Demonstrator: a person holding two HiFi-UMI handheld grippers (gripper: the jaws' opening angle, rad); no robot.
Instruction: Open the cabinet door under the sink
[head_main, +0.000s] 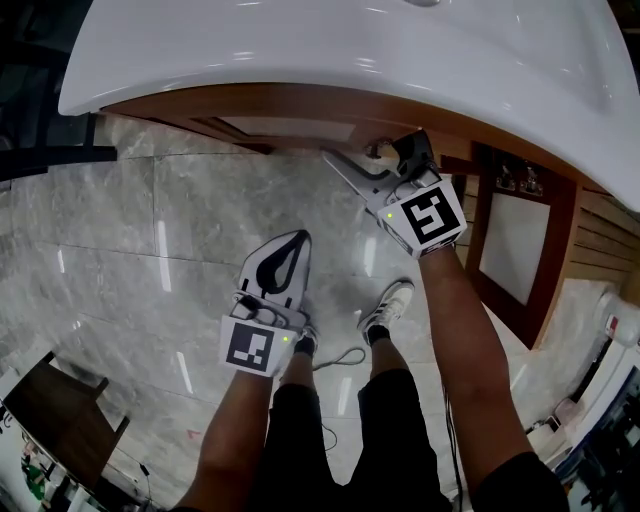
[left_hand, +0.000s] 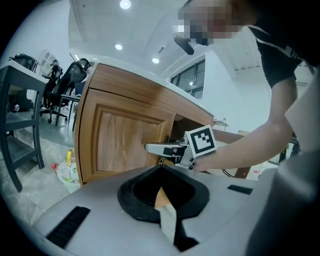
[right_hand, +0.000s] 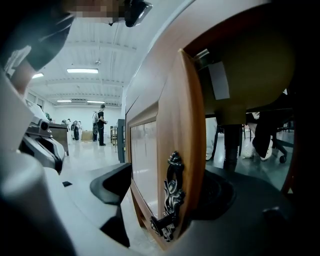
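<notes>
Under the white sink (head_main: 300, 50) stands a brown wooden cabinet. In the right gripper view the edge of its door (right_hand: 175, 125) runs up between my jaws, with an ornate dark metal handle (right_hand: 170, 195) low on it. My right gripper (right_hand: 166, 200) is open wide, one pad on each side of the door edge and neither pressing. The door stands ajar, and the dark inside shows to its right. In the left gripper view the right gripper (left_hand: 167, 148) is at the door's (left_hand: 130, 140) right edge. My left gripper (head_main: 298, 240) hangs shut and empty over the floor.
A second cabinet door (head_main: 560, 260) with a pale panel stands swung out at the right. The floor is grey marble tile (head_main: 150, 230), with my shoes (head_main: 385, 305) below the grippers. A dark table (head_main: 60, 420) is at lower left. A plastic bottle (left_hand: 65, 170) lies left of the cabinet.
</notes>
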